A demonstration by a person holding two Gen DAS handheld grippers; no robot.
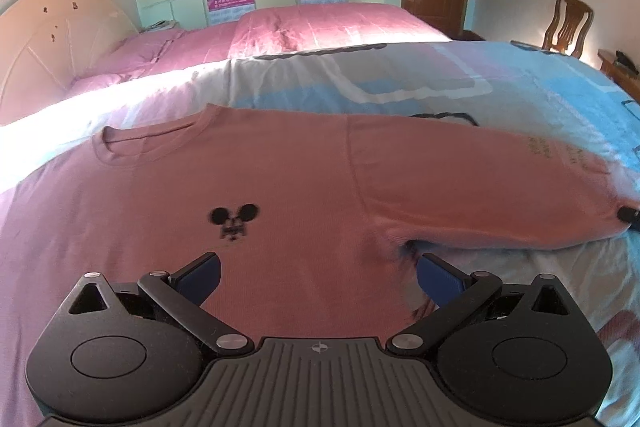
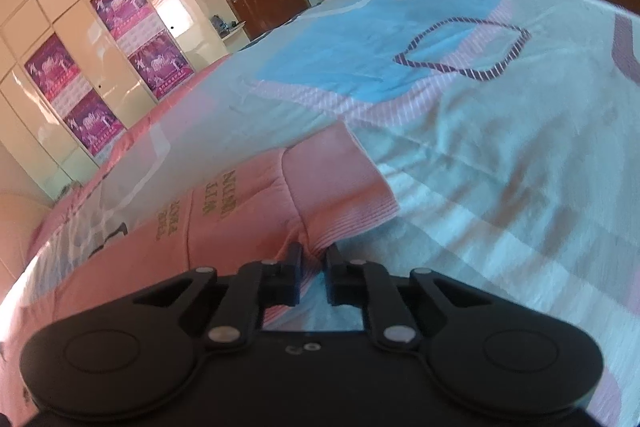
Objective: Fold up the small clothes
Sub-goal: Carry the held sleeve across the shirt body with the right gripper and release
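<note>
Garment: a pink long-sleeved top (image 1: 280, 179) lies flat, front up, on the bed's patterned cover (image 1: 520, 91), neckline toward the far left of your left wrist view.
Chest print: a small black cartoon mouse head with 2 round ears (image 1: 234, 221); it is blurred, and no words show beside it.
Sleeve writing: gold capital letters (image 2: 218, 195) run along the sleeve in your right wrist view, in about 3 short rows; the top row looks like "NUMB", the rest is too blurred to read.
Posters: 4 purple posters (image 2: 120, 7) hang on the cream wardrobe doors; their print is too small to read.
Your left gripper: your left gripper (image 1: 318, 277) hovers low over the lower chest of the top, just below the mouse print. Its 2 blue-padded fingers (image 1: 200, 277) stand wide apart, with pink cloth under the gap and nothing pinched.
Your right gripper: your right gripper (image 2: 313, 254) sits at the end of the outstretched sleeve, by the ribbed cuff (image 2: 348, 215). Its 2 black fingers are drawn nearly together, with a fold of cuff cloth bunched between the tips.
Sleeve position: the sleeve (image 1: 480, 195) stretches to the right across the cover, away from the body of the top.
</note>
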